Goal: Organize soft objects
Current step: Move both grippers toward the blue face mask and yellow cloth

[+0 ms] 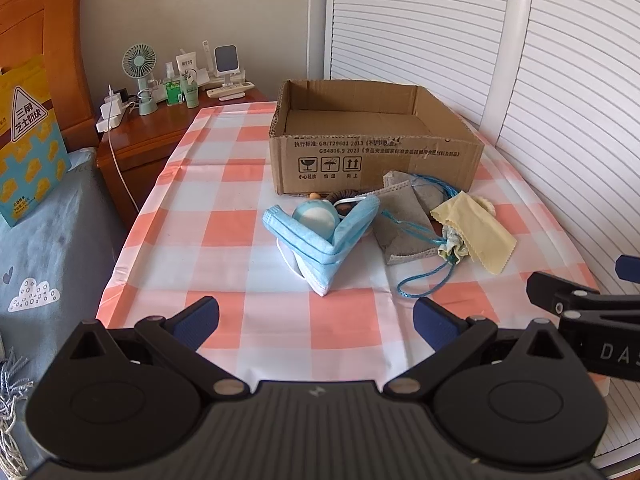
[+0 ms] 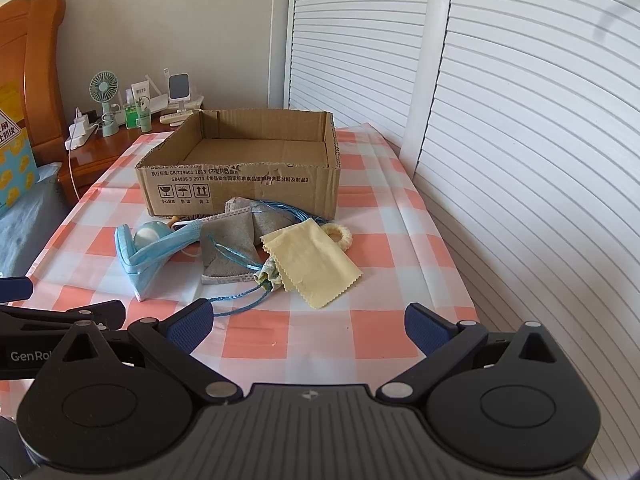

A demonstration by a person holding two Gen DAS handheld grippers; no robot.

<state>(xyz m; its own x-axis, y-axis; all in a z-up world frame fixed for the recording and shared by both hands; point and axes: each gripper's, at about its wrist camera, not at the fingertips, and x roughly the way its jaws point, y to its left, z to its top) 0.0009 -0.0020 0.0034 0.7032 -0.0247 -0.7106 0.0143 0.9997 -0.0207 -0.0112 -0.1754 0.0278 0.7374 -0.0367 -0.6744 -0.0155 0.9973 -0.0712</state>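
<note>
left wrist view: left gripper spread wide, holding nothing, bottom centre; mask and cloth mid-frame before the box. right gripper likewise agape.

Left gripper and right gripper hover side by side, jaws spread wide, holding nothing.
</note>
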